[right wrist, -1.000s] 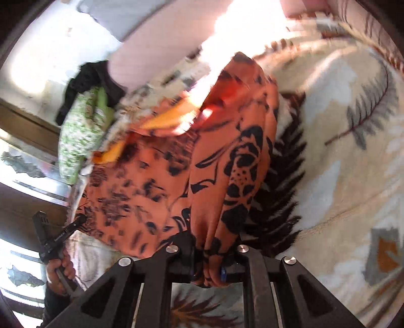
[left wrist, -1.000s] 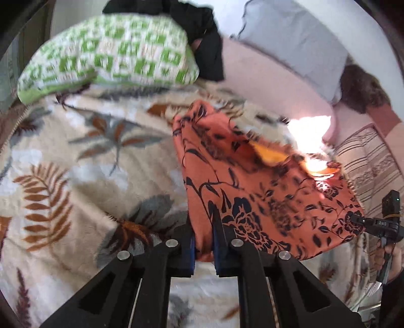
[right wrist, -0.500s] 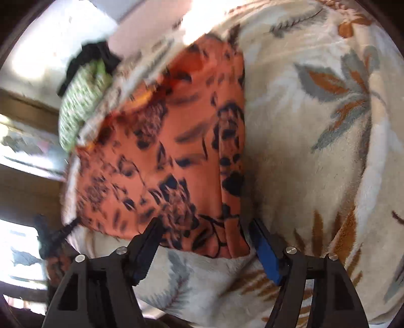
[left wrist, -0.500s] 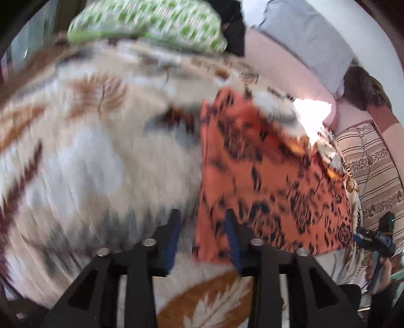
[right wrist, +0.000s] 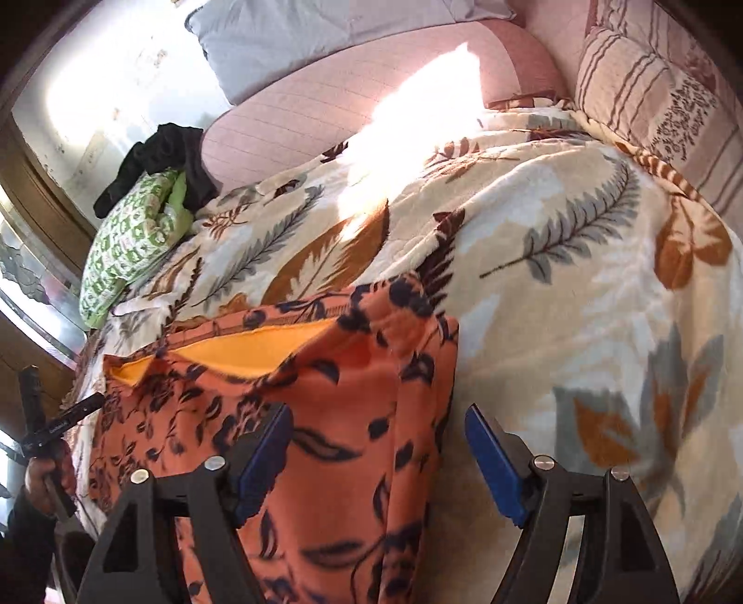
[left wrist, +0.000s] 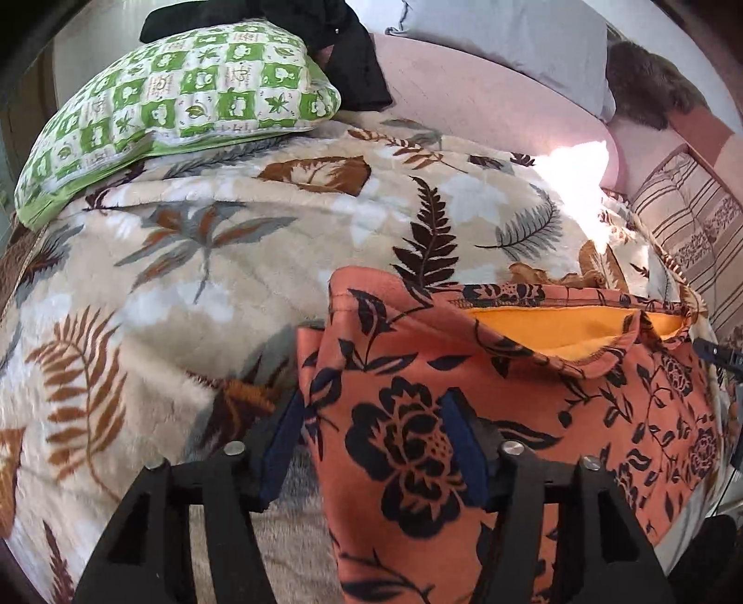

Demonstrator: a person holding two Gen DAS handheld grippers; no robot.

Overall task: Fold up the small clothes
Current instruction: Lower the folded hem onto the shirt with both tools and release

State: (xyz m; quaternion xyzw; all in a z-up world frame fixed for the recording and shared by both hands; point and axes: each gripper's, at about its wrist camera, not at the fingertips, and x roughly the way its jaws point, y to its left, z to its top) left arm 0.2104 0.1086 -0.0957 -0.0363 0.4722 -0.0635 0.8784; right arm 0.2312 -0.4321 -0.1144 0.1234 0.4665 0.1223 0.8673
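Note:
An orange garment with a black flower print [left wrist: 511, 409] lies on the leaf-patterned blanket [left wrist: 185, 279], its yellow lining [left wrist: 548, 325] showing at an open hem. It also shows in the right wrist view [right wrist: 334, 418]. My left gripper [left wrist: 371, 441] is open, its blue pads spread over the garment's left edge. My right gripper [right wrist: 376, 460] is open, its blue pads spread over the garment's right edge. Neither holds the cloth.
A green checked pillow [left wrist: 176, 107] and a black cloth [left wrist: 353, 60] lie at the far left. A pink cushion [left wrist: 487, 102], a grey pillow [left wrist: 511, 28] and a striped cushion [left wrist: 687, 223] line the back and right.
Both grippers were shut on the garment's edges a second ago and have opened and let go. The garment now lies nearer the front edge, folded shorter.

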